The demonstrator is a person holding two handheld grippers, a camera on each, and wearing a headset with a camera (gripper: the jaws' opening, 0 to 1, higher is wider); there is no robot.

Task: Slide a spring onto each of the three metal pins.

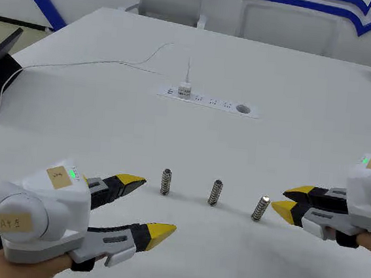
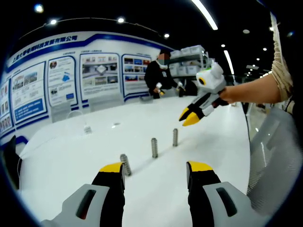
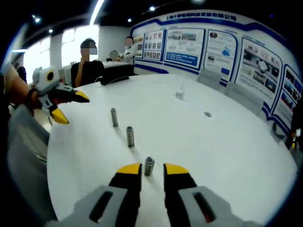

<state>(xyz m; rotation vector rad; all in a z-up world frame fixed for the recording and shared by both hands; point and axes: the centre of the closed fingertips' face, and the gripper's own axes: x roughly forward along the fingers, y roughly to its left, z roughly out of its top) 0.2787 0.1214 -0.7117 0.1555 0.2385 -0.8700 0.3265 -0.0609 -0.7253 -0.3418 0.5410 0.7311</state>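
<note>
1. The left tongs point(image 1: 158, 205) are spread wide and hold nothing. Their two yellow tips point across the white table point(image 1: 108, 125) toward the row of pins.
2. The right tongs point(image 1: 280, 197) are also released and empty, with a narrower gap between the tips.
3. Three pins stand in a row between the two tongs, and each looks already wrapped in a spring.
   - The first spring point(image 1: 165, 182) is just ahead of the left tongs' upper tip.
   - The middle spring point(image 1: 215, 192) stands about halfway between the tongs.
   - The last spring point(image 1: 260, 208) is just in front of the right tongs' tips.
4. In the right gripper view the last spring point(image 3: 149, 166) sits right at the mouth of the open jaws. It is not clamped, and a bare metal end shows at its top.
5. I judge the task to be at its closing step, since no loose spring lies near either pair of tongs.
6. The last spring leans toward the right tongs, so the next move is probably a check. It calls for a light pinch and a straight downward push to seat the spring without tipping the pin.
</note>
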